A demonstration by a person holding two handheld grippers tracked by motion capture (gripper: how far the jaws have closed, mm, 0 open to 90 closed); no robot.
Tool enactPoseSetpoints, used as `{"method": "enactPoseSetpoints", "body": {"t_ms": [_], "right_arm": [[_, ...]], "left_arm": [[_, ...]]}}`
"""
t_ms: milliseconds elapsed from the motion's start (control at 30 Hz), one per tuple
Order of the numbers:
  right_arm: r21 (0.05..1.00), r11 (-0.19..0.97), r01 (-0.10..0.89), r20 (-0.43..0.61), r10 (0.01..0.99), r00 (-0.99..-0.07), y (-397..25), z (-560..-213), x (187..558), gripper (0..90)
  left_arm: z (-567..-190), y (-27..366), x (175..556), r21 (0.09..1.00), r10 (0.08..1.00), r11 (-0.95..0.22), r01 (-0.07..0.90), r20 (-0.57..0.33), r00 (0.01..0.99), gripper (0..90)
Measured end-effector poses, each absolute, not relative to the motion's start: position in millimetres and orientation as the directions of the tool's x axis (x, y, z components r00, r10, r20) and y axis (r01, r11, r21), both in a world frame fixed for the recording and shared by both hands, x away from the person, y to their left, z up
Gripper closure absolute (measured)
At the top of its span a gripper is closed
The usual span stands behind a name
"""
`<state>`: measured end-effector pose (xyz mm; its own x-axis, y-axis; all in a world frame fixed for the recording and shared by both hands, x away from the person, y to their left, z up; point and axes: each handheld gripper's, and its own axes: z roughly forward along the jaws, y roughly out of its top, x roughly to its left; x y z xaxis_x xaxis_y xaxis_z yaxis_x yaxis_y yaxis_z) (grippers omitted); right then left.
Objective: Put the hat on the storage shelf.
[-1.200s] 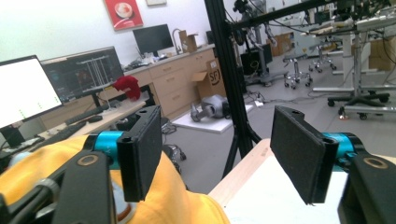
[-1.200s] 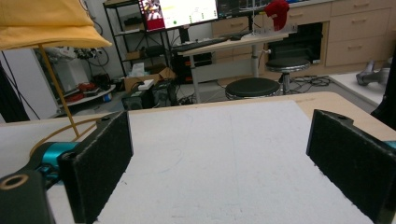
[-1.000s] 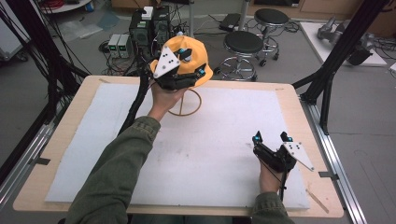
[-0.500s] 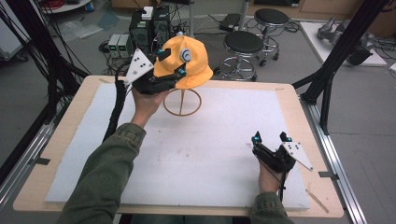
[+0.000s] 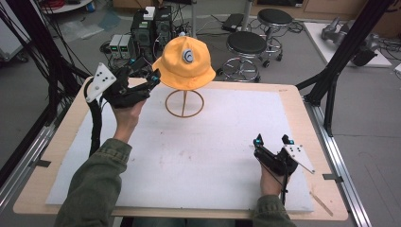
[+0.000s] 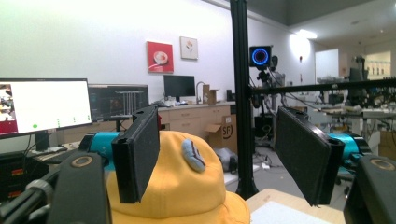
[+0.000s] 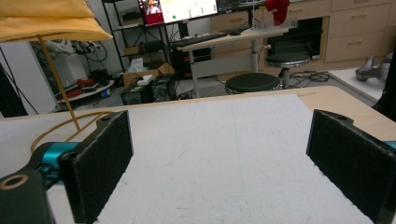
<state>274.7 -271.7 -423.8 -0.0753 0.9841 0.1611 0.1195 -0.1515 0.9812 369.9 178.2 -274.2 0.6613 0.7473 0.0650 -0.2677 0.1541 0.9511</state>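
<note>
On stand (image 5: 184, 101), hat (image 5: 184, 64) upright, badge twd person; left hand-held gripper (image 5: 150, 80) wide open, empty.

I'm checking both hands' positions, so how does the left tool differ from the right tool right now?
The left tool is raised beside the yellow bucket hat on its wire ring stand, at the table's far left; the right tool sits low over the white mat, near right. The left tool points towards the hat; the right tool points across bare mat. Both have open jaws and hold nothing.
</note>
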Motion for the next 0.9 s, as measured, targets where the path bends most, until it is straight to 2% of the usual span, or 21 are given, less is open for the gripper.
{"method": "enactPoseSetpoints", "body": {"t_ms": [500,900], "right_arm": [[0.982,-0.146,0.117,0.156,0.985,-0.073,-271,-424,275,6.0],[0.982,-0.149,0.112,0.158,0.984,-0.077,-271,-424,273,6.0]], "left_arm": [[-293,209,347,0.941,0.79,0.168,-0.294,0.05,0.612,30.7],[-317,227,328,0.95,0.828,0.155,-0.269,0.024,0.561,29.4]]}}
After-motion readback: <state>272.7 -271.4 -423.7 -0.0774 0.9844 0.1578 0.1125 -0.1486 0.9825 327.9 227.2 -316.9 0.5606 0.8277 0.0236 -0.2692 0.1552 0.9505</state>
